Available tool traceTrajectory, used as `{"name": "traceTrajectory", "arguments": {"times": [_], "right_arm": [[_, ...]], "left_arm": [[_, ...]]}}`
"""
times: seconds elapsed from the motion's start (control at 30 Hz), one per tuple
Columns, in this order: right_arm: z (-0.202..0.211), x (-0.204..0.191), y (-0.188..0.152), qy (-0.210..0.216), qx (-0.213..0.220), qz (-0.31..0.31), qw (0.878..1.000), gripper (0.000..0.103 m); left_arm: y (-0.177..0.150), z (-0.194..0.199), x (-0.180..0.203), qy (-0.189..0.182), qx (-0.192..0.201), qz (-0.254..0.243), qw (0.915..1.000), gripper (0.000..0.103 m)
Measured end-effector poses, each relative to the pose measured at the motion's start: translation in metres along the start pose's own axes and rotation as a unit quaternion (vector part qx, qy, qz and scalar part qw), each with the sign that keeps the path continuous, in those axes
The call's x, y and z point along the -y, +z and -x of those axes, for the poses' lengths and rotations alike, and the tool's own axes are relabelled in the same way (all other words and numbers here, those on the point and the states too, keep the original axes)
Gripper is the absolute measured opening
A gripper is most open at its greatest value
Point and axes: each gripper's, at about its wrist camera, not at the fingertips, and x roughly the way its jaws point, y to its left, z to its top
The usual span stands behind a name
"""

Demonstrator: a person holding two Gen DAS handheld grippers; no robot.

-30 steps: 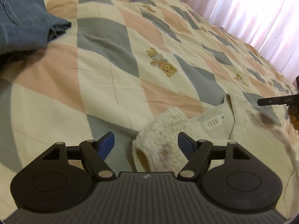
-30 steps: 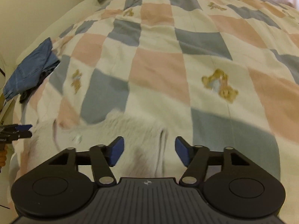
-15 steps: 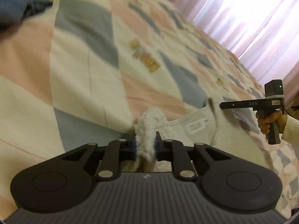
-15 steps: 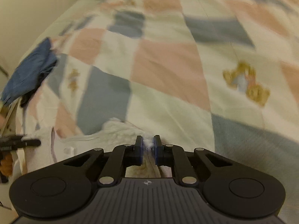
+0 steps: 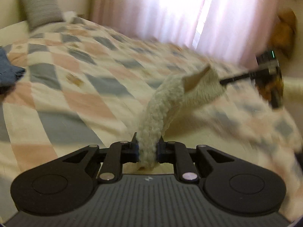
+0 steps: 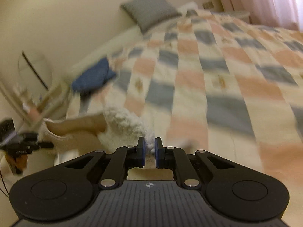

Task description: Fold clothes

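Beneath us spreads a checkered quilt (image 5: 79, 98), with a folded blue garment (image 5: 7, 73) at its left edge. Our left gripper (image 5: 147, 149) pinches one end of the cream fleece garment (image 5: 170, 102), which hangs above the quilt; our right gripper (image 6: 149, 151) clamps its other end.

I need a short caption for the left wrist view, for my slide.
Left tongs shut on a cream fleece garment, lifted over the checked quilt, right tongs gripping its far end.
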Motion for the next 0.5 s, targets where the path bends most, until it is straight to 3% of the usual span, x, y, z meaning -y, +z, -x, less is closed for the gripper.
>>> {"name": "traceTrajectory", "arguments": {"times": [0.07,0.1,0.17,0.23,0.33,0.43,0.5], "right_arm": [[0.014,-0.017,-0.045,-0.038,-0.051,0.035,0.997,0.016],[0.016,-0.028,-0.068,-0.065,-0.079,0.058,0.993,0.025],[0.02,-0.05,-0.115,-0.118,-0.13,0.109,0.978,0.03],[0.016,-0.07,-0.147,-0.161,-0.145,0.17,0.961,0.031],[0.01,-0.096,-0.179,-0.202,-0.137,0.265,0.933,0.032],[-0.002,-0.117,-0.189,-0.218,-0.102,0.362,0.9,0.04],[-0.011,-0.125,-0.193,-0.218,-0.082,0.424,0.875,0.04]], "left_arm": [[-0.028,0.011,0.04,0.013,-0.027,-0.024,0.9993,0.018],[-0.047,0.01,0.059,0.027,-0.05,-0.032,0.9979,0.021],[-0.078,0.007,0.087,0.057,-0.085,-0.049,0.9935,0.025],[-0.098,0.004,0.117,0.097,-0.109,-0.088,0.9854,0.029],[-0.112,0.002,0.15,0.142,-0.096,-0.17,0.9704,0.041],[-0.125,-0.009,0.176,0.182,-0.082,-0.283,0.9381,0.047],[-0.138,-0.02,0.187,0.198,-0.08,-0.36,0.9081,0.049]]}}
